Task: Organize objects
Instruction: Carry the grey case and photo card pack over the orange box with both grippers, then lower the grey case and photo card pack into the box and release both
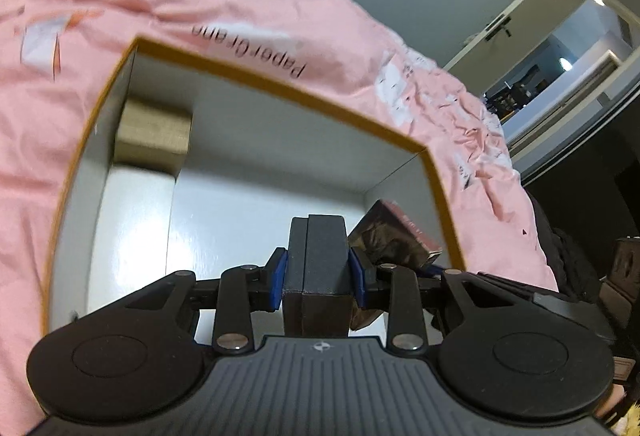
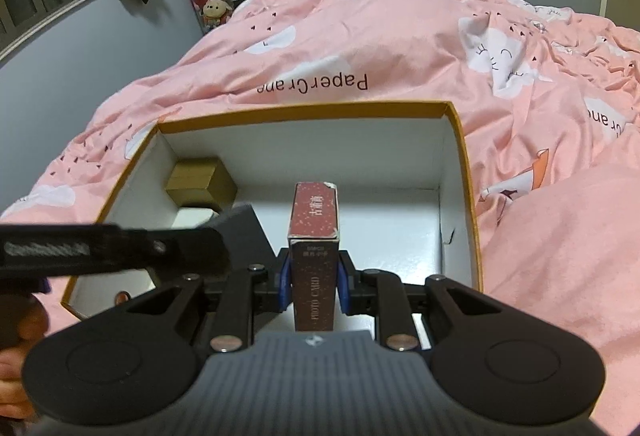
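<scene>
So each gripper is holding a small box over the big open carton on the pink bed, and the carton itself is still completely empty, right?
Not quite. Both grippers do hold boxes over the carton, the right gripper a red photo card box and the left gripper a black box, but the carton is not empty: the right wrist view shows a gold box in its far left corner.

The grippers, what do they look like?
Both the left gripper and right gripper are black, with blue pads beside the fingers, silver rivets on the link bars, two round black discs and a ribbed grey top bearing a small white logo.
</scene>
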Demonstrator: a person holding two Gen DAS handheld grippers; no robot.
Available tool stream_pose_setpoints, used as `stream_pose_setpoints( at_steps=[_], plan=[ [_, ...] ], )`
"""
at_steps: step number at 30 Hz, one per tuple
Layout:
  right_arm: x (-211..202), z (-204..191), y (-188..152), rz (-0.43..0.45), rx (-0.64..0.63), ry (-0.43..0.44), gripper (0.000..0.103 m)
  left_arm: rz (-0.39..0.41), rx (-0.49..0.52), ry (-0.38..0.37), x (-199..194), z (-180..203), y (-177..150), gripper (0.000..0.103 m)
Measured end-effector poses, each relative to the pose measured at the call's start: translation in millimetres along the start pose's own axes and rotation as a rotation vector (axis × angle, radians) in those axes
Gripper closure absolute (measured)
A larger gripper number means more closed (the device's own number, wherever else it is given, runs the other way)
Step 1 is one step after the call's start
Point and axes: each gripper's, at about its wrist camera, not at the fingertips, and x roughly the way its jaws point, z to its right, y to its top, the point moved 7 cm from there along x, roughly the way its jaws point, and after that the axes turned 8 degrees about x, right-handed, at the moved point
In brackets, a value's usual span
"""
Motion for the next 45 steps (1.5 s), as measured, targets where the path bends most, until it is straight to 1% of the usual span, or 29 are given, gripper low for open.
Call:
stream_pose_setpoints(
  at_steps=[3,6,8,10,12,15,17,20,23,25,27,29,32,35,39,42,45],
  plan=[
    [6,5,-3,-0.013,0.008,-0.017,0.079,-0.016,-0.031,-0.014,9,-7,-6,0.066],
    [10,10,-4,-0.026,0.031,-0.008,0.079,-0.063,-0.051,-0.011,20,-12,-14,0.066],
    [11,11,-3,-0.030,0.040,-0.001,0.079,-0.079,-0.052,0.012,25,-16,-19,0.066],
    [12,11,-3,-0.030,0.032,-0.005,0.079,-0.086,-0.065,0.005,25,-19,-19,0.066],
    [12,12,-4,-0.033,0.032,-0.002,0.079,-0.111,-0.071,0.012,25,-21,-19,0.065],
    [14,13,-6,-0.040,0.040,0.001,0.079,-0.131,-0.038,0.065,23,-23,-19,0.060],
    [14,13,-7,-0.042,0.039,0.000,0.079,-0.129,-0.002,0.126,19,-24,-20,0.059],
    [14,13,-7,-0.042,0.040,0.001,0.079,-0.147,0.061,0.215,15,-25,-22,0.060],
    [14,12,-8,-0.044,0.039,0.003,0.079,-0.169,0.083,0.246,12,-27,-24,0.060],
    [15,11,-9,-0.050,0.035,0.003,0.079,-0.153,0.087,0.243,4,-30,-22,0.060],
    [15,9,-9,-0.064,0.030,0.007,0.079,-0.116,0.077,0.212,-6,-31,-16,0.060],
    [19,8,-11,-0.102,0.027,0.011,0.079,-0.097,0.066,0.187,-15,-33,-9,0.060],
    [29,6,-13,-0.166,0.035,0.022,0.079,-0.093,0.061,0.174,-14,-32,0,0.061],
    [34,-2,-12,-0.188,0.021,0.040,0.079,-0.086,0.070,0.181,-12,-29,2,0.062],
    [42,-10,-12,-0.255,0.078,0.121,0.079,-0.080,0.068,0.175,-10,-28,0,0.062],
    [44,-15,-11,-0.260,0.060,0.121,0.079,-0.080,0.075,0.175,-9,-29,0,0.062],
    [47,-14,-7,-0.306,0.047,0.137,0.079,-0.095,0.109,0.175,-5,-26,0,0.062]
  ],
)
